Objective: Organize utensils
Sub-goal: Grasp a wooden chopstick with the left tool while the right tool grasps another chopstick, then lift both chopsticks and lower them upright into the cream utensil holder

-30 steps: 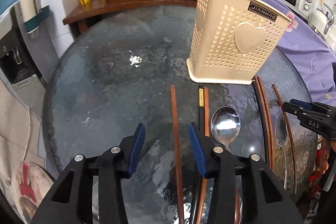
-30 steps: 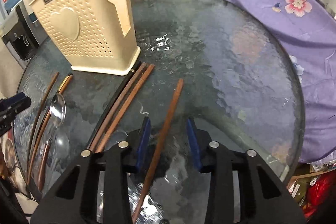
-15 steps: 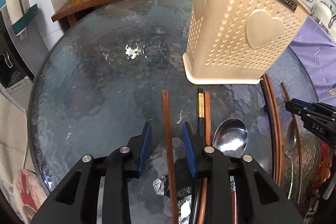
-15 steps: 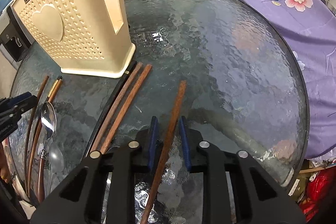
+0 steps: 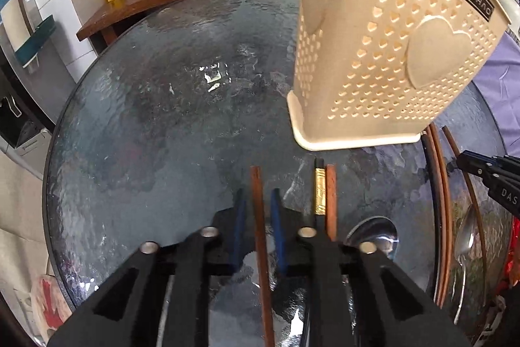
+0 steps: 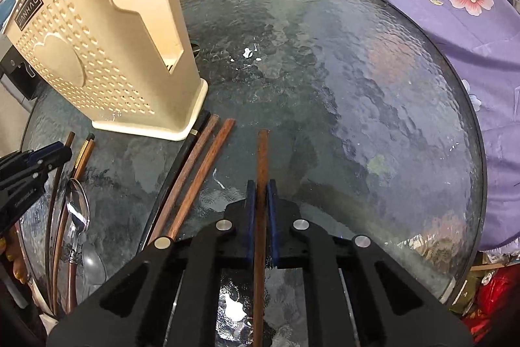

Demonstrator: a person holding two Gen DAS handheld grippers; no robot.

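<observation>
- Left wrist view: the left gripper [image 5: 256, 210] has its blue pads clamped on a brown chopstick [image 5: 258, 236] that lies flat on the glass table [image 5: 136, 152], in front of the cream utensil holder [image 5: 390, 54].
- Right wrist view: the right gripper [image 6: 261, 200] is closed on another brown chopstick [image 6: 262, 165], right of the holder.
- Step, as I judge it: both sticks grasped; next, lift each and tip it into the holder's open top.

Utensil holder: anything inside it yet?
Only the utensil holder walls show. Through its side cutout I see bare inner wall, no utensils; the top opening and floor are hidden, so I cannot confirm it is empty.
</observation>
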